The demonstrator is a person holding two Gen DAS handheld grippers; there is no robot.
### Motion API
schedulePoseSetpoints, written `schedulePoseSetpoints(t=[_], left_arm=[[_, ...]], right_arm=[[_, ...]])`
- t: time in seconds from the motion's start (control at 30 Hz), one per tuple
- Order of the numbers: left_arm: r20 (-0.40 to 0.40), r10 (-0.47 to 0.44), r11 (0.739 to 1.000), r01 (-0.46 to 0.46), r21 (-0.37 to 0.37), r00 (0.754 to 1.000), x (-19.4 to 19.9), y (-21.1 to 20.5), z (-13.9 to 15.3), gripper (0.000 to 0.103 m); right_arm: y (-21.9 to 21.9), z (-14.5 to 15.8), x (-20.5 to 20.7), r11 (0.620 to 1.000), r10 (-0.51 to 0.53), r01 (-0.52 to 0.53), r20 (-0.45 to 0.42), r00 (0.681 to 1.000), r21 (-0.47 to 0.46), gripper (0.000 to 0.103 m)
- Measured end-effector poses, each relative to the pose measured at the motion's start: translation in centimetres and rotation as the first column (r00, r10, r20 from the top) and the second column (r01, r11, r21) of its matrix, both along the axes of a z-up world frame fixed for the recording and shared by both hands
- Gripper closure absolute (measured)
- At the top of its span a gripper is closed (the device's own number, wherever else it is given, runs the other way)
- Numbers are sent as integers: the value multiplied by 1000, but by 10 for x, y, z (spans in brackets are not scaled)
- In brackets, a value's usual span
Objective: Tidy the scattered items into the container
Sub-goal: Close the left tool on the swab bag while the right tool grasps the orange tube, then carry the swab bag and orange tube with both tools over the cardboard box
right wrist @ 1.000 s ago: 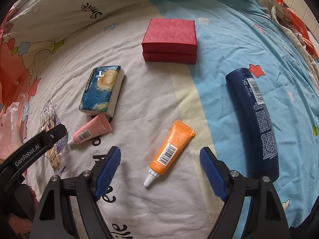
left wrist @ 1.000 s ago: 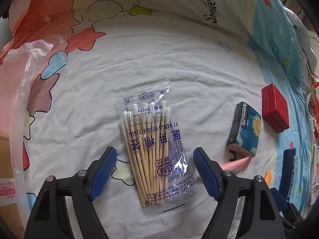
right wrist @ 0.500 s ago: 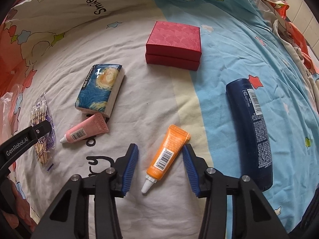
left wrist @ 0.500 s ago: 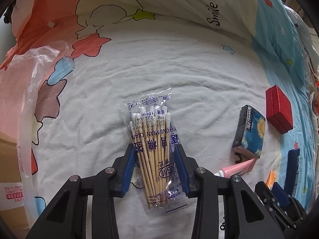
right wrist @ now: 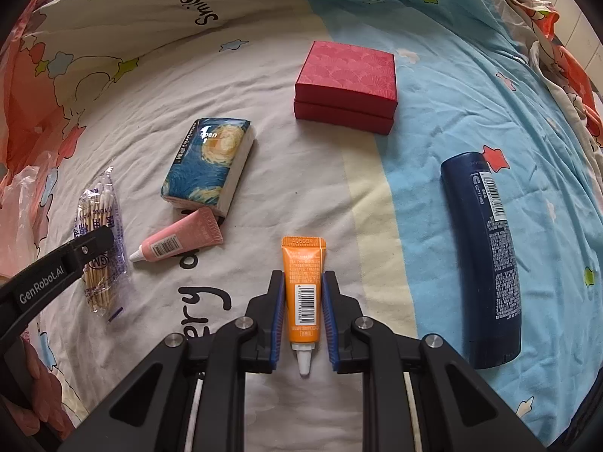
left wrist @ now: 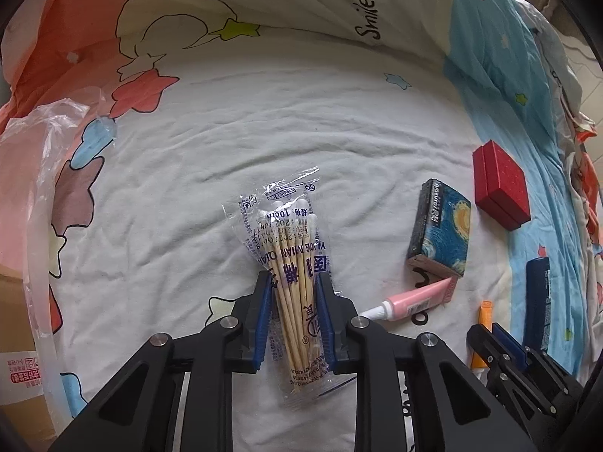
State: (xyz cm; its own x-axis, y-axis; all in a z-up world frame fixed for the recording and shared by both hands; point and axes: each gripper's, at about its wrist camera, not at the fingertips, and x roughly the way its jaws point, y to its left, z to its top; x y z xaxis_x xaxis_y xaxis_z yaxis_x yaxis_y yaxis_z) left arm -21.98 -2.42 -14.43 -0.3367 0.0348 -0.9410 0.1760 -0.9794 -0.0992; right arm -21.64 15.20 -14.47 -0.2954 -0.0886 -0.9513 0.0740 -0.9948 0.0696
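My left gripper (left wrist: 293,282) is shut on a clear packet of cotton swabs (left wrist: 287,248) lying on the bedsheet. My right gripper (right wrist: 302,282) is shut on an orange tube (right wrist: 303,286), cap towards me. A pink tube (right wrist: 179,240), a blue painted tissue pack (right wrist: 209,165), a red box (right wrist: 346,86) and a dark blue bottle (right wrist: 486,256) lie on the bed. In the right wrist view the swab packet (right wrist: 98,241) sits at the left under the left gripper's finger (right wrist: 88,245).
A cardboard box lined with a clear plastic bag (left wrist: 26,226) stands at the left edge of the bed. Crumpled bedding (right wrist: 557,60) rises at the far right. The patterned sheet (left wrist: 282,120) stretches behind the swabs.
Both grippers have closed from open: the left onto the swab packet, the right onto the orange tube. The orange tube has turned from slanted to straight between the right fingers.
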Motion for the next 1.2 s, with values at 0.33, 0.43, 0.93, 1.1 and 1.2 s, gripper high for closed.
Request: schedulePoseSetpoints(t=[0.33,0.43,0.93,1.1,1.2], left_arm=[[-22,-73,997,74,17,997,8,7,11,83],[-23,-75,997,75,17,997,10,6,13,83],[-28,-120,993,120,-7,992,31,14,29,83],[-27,-152,988,151,-21,988,46,21,39,83],[-37,-167,986,166,-25,985,55,25,49,83]], right_arm=[[9,8,4,1000,3,-4,-19,1000,-27,85],[10,9,4,999,5,-5,-23,1000,-33,85],[7,35,15,997,32,-36,-60,998,-70,85],[10,48,26,997,34,-39,-71,997,-71,85],[12,55,35,997,32,-38,-81,996,-68,85]])
